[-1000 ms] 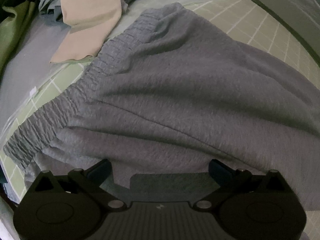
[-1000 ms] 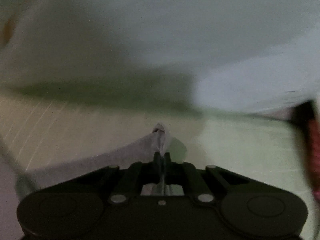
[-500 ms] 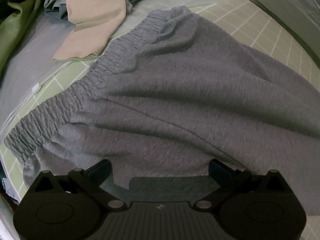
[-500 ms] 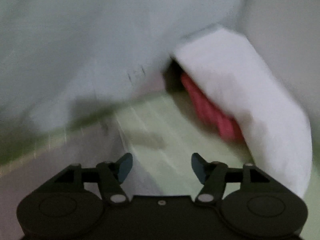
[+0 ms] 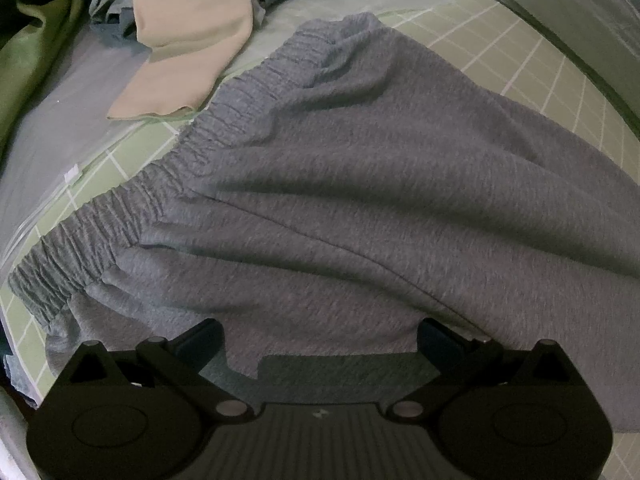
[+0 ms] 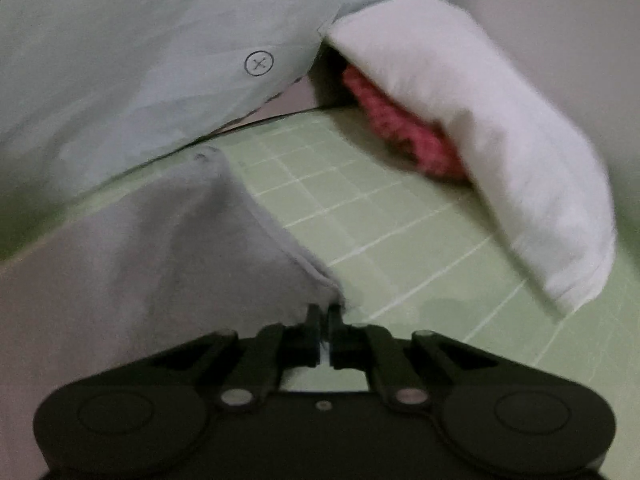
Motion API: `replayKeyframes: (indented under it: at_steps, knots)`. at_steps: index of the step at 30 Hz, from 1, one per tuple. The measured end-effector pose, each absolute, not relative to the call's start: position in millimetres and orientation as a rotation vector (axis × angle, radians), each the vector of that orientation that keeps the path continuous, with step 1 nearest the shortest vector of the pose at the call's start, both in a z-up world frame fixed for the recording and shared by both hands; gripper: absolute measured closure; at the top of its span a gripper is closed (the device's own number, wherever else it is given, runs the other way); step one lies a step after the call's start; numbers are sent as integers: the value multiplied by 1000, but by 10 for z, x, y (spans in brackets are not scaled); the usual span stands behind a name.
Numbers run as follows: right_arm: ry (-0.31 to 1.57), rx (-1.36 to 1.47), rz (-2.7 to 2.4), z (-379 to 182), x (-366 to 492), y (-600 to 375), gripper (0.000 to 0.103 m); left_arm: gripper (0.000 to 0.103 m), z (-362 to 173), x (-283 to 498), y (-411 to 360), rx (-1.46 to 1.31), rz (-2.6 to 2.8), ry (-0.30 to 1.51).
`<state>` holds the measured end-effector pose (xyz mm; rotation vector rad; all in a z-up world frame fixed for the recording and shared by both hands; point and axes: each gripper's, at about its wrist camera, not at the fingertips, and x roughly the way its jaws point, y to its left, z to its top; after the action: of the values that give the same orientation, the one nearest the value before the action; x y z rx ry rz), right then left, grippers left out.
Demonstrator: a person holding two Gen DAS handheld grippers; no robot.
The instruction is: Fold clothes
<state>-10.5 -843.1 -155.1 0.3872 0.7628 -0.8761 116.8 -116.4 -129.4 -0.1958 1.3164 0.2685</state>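
Grey knit sweatpants (image 6: 168, 264), stretching to the frame's upper left, are pinched at the hem by the right gripper (image 6: 325, 316), jaws just closed; the left gripper (image 5: 320, 340) is spread.

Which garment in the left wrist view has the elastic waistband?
The grey sweatpants, spread on the green checked sheet just ahead of the left gripper. The beige garment and the blue-grey heap behind show no gathered band.

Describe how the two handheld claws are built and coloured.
Both the left claw and the right claw are matte black plastic: two round housings, angled linkage arms with silver pivot pins, dark pads at the tips. The left body has a ribbed centre panel. No cables, hands or sleeves show.
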Motion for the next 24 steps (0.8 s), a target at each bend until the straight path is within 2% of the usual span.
replayKeyframes:
  at_steps: [4, 5, 7, 8, 10, 11, 13, 24]
  knots:
    - [740, 475, -937, -1545, -210, -8672, 96, 0, -1272, 1061, -1208, -195, 269, 1306]
    - [739, 481, -941, -1520, -232, -8672, 85, 0, -1274, 1064, -1208, -195, 269, 1305]
    - [737, 459, -943, -1449, -275, -8611, 49, 0, -1275, 1075, -1209, -194, 268, 1305]
    - [728, 453, -934, -1406, -323, -8557, 43, 0, -1276, 1082, -1209, -193, 266, 1306]
    - [695, 453, -898, -1308, -465, -8406, 26, 0, -1265, 1077, -1229, -173, 246, 1317]
    - [677, 458, -880, -1262, -555, -8329, 21, 0, -1234, 1041, -1245, -162, 231, 1306]
    - [631, 490, -845, -1189, -831, -8175, 0, 0, -1162, 956, -1278, -139, 201, 1277]
    - [511, 802, -812, -1356, -2548, -7869, 0, 0, -967, 106, -1265, -193, 98, 1203]
